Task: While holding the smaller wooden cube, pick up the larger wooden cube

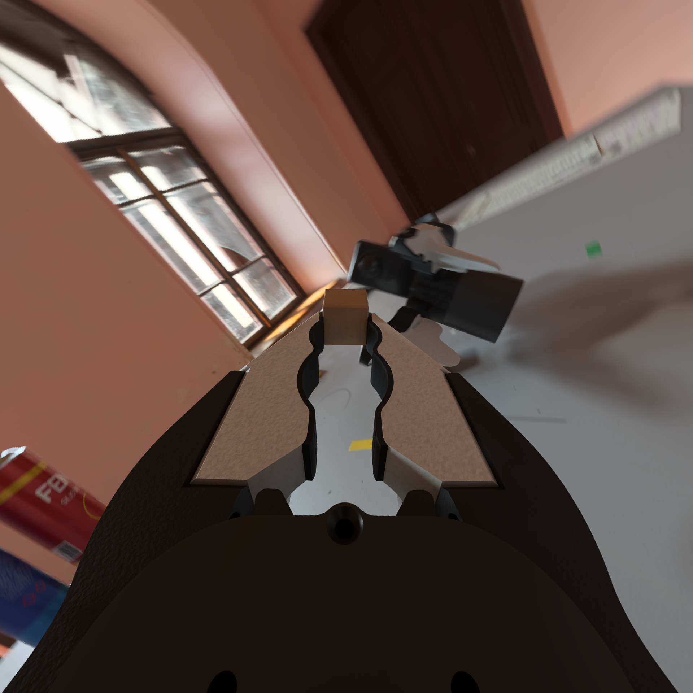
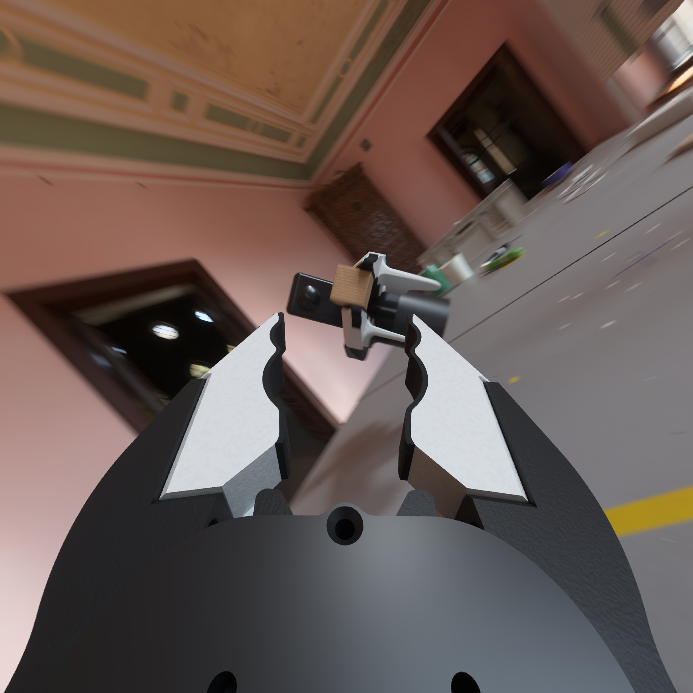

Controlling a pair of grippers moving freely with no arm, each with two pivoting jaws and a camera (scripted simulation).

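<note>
So in the left wrist view the left gripper (image 1: 345,322) has its two fingers pinched in on a small wooden cube (image 1: 344,318), caught right at the tips, at about 12 o'clock from the gripper body. The cube pokes up a bit past the fingertips and both pads press on its sides. Below and between the fingers you can see the grey table (image 1: 562,393), with a little yellow mark (image 1: 360,444) down in the gap. Further out, around 1 o'clock from the cube, the right gripper (image 1: 431,296) hangs over the table, dark body with pale fingers; from here I can't tell how wide it stands. A small green mark (image 1: 593,249) sits on the table at 2 o'clock, well apart from everything. Off at 8 o'clock, at the frame edge, there's a red can (image 1: 41,498) and something blue (image 1: 22,600) under it. Pink wall with an arched window (image 1: 168,195) and a dark door (image 1: 431,105) behind.

The right wrist view has the right gripper (image 2: 345,322) with its fingers spread wide, nothing between them. Beyond the tips, at 12 o'clock, the left gripper (image 2: 358,305) is seen gripping that same cube (image 2: 351,289). Grey floor with a yellow stripe (image 2: 652,513) at 4 o'clock, blurry clutter far off at 2 o'clock.

I can't find the larger cube in either view.
</note>
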